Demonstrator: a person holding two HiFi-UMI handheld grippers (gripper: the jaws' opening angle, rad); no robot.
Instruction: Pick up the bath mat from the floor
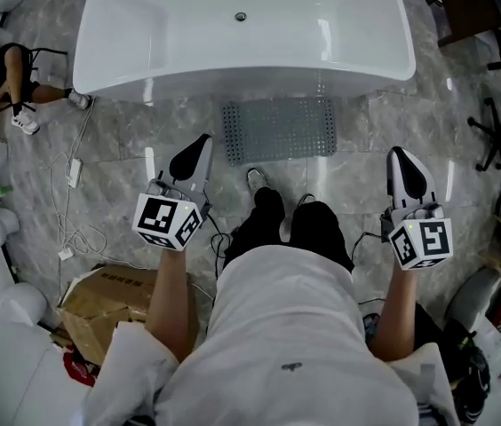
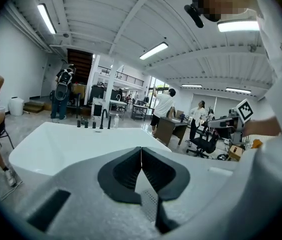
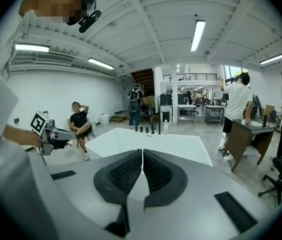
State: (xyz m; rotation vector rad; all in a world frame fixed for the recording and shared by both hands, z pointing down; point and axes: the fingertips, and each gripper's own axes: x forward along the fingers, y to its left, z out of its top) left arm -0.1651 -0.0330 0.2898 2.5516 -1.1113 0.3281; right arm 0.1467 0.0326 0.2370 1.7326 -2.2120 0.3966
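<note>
Grey marble floor (image 1: 126, 140), white bathtub (image 1: 144, 34) at far side, bath mat (image 1: 279, 130) flat against it, between and just beyond both tools; left tool (image 1: 199, 145) pressed together, empty; right tool (image 1: 399, 155) likewise

The grey marbled tile floor (image 1: 393, 131) carries a grey perforated rectangular bath mat (image 1: 279, 130) at centre, lying flat just on the near side of a white bathtub (image 1: 242, 34). At near left lie a brown cardboard box (image 1: 108, 304) and loose white cables (image 1: 77, 233).

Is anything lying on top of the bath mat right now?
Nothing shows on the bath mat: its grey studded surface is bare in the head view. Its far edge meets the bathtub, whose overhang may hide a strip. A shoe stands just short of its near edge.
</note>
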